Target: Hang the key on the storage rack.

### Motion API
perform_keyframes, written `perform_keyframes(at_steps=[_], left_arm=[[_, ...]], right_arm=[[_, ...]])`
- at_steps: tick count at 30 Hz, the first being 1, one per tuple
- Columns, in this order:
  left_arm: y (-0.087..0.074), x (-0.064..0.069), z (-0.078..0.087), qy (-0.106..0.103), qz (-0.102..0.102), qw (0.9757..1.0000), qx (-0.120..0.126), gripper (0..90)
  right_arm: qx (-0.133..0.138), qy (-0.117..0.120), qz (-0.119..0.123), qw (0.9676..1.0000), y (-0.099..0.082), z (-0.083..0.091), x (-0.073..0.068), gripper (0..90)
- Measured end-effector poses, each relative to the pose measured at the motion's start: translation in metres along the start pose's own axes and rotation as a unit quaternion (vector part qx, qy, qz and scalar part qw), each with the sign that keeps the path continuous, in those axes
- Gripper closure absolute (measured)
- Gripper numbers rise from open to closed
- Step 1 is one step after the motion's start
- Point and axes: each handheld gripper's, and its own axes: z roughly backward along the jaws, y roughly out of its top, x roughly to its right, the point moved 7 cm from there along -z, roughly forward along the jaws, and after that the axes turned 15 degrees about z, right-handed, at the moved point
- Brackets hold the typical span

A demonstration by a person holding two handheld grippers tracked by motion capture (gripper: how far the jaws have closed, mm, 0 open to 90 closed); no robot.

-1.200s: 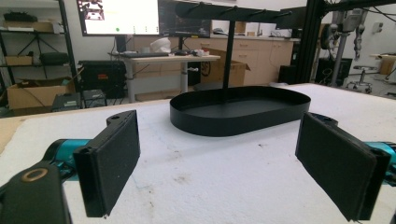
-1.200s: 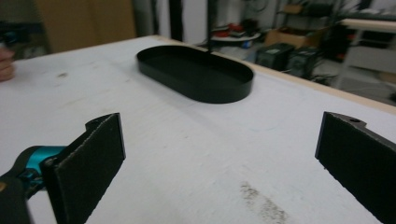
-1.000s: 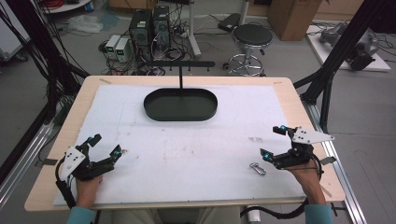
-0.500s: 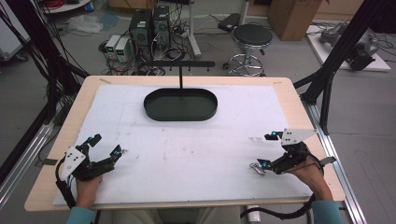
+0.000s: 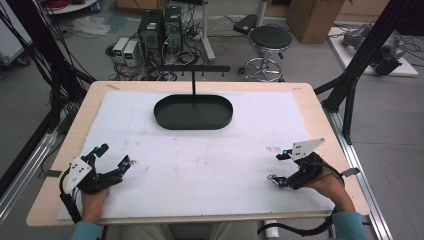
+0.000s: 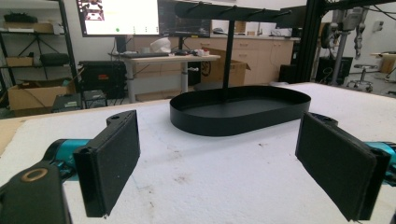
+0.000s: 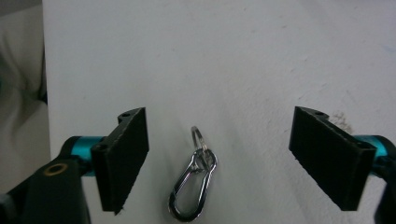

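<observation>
A silver carabiner point(image 7: 193, 189) with a small key ring on its end lies flat on the white mat. My right gripper point(image 7: 217, 149) hangs just over it, open, with one jaw on each side and neither touching it. The high view puts this gripper point(image 5: 276, 168) at the near right of the table. My left gripper point(image 5: 114, 155) rests open at the near left, holding nothing. It faces a black oval tray point(image 6: 243, 122) with a post and hook bar point(image 6: 227, 51).
The black oval tray point(image 5: 165, 119) stands at the far middle of the mat, its T-shaped bar point(image 5: 195, 69) above it. White foam mat point(image 5: 200, 160) covers most of the wooden table. Black frame struts point(image 5: 350, 90) rise past the right edge.
My right gripper has moved toward the near edge and down, and now straddles the carabiner. The left gripper has stayed put.
</observation>
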Motion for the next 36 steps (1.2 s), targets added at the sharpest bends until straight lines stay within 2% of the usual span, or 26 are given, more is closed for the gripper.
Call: perform_keyframes(at_steps=[2, 11, 19, 30, 36], left_arm=[[0.000, 0.000, 0.000, 0.000, 0.000, 1.0000, 0.001, 14.3], [0.000, 0.000, 0.000, 0.000, -0.001, 1.0000, 0.001, 14.2], [0.000, 0.000, 0.000, 0.000, -0.001, 1.0000, 0.001, 14.3], [0.000, 0.000, 0.000, 0.000, -0.001, 1.0000, 0.001, 14.3], [0.000, 0.000, 0.000, 0.000, -0.001, 1.0000, 0.001, 14.3]], right_arm=[[-0.012, 0.007, -0.002, 0.9999, -0.003, -0.002, 0.000, 22.3], [-0.048, 0.034, 0.011, 0.9982, -0.010, -0.006, -0.001, 42.9], [-0.065, 0.052, 0.016, 0.9964, -0.015, -0.009, -0.003, 62.5], [-0.075, 0.064, 0.019, 0.9949, -0.016, -0.013, -0.006, 75.9], [-0.076, 0.063, 0.021, 0.9949, -0.016, -0.012, -0.005, 79.5]])
